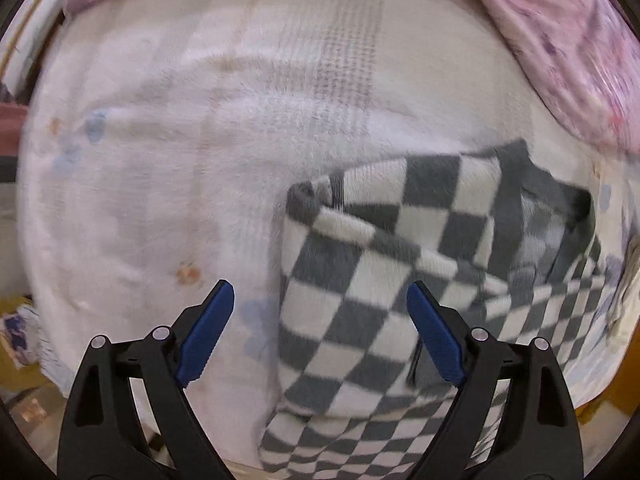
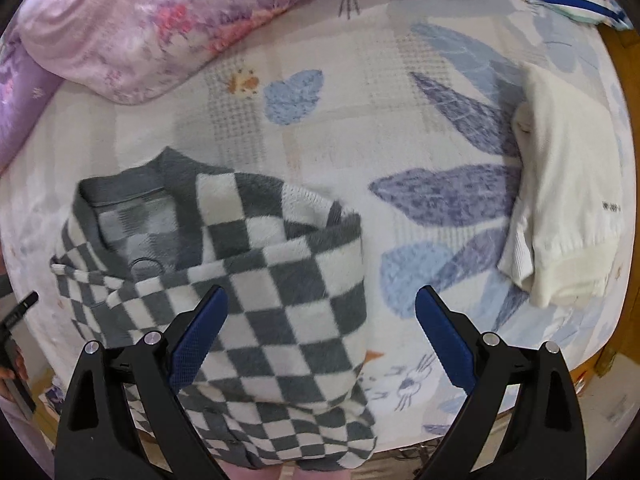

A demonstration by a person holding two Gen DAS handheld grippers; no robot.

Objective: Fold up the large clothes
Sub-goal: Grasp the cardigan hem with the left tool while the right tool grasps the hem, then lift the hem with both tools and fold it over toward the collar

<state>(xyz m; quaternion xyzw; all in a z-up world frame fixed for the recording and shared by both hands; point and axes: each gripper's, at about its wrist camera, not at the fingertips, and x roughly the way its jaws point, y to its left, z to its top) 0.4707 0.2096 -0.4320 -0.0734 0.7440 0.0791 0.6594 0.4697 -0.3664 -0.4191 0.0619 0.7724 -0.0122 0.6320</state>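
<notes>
Checkered sweater [image 2: 256, 280] lies half-folded at the bed [image 2: 360, 152] edge, sleeves tucked inward, both grippers [image 1: 320, 312] [image 2: 320, 316] spread empty above, seemingly ready to pinch its hem.

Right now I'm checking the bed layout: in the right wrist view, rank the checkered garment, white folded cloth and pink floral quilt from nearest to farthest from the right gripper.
1. Checkered garment, under the right gripper, left.
2. White folded cloth, right.
3. Pink floral quilt, far top left.

No legible text, label or number anywhere.
</notes>
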